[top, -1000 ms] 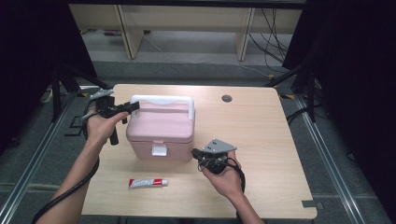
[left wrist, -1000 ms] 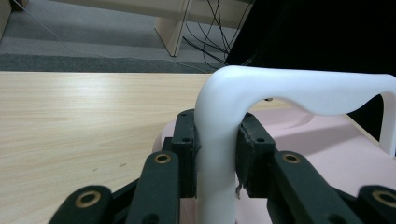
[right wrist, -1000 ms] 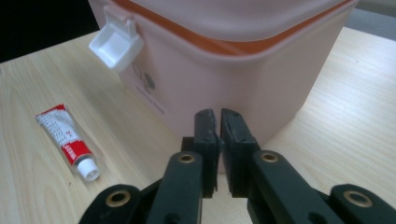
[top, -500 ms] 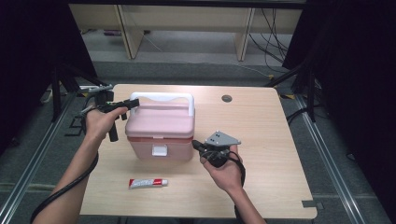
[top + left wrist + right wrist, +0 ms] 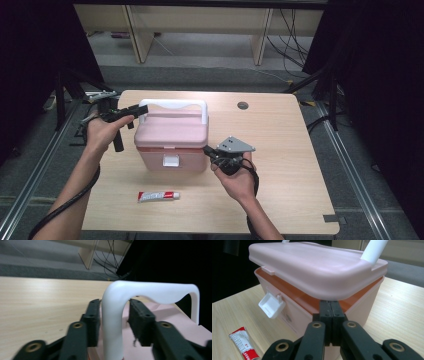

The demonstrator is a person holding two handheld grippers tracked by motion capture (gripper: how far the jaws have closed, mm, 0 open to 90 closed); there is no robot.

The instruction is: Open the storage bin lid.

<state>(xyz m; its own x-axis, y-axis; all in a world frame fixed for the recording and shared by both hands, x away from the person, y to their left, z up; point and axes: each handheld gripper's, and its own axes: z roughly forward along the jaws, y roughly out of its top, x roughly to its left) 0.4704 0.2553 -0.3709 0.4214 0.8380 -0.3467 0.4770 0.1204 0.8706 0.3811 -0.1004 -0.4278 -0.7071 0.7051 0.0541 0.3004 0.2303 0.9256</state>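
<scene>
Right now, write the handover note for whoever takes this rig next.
Left gripper: jaws astride the upright leg of the white handle, pads not pressing; they have just been opening.
Right gripper: jaws shut, tips pushed under the front edge of the lid.
Pink box: mid-table. Its white latch is flipped out and the lid is raised a crack at the front.
Tube: lies on the table in front of the box.
Done: latch released, lid started.
Left: probably open the lid fully and put the tube in.

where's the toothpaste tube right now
In the high view the toothpaste tube lies flat on the table near its front edge, just in front of the pink box, to the left of the right gripper.
</scene>
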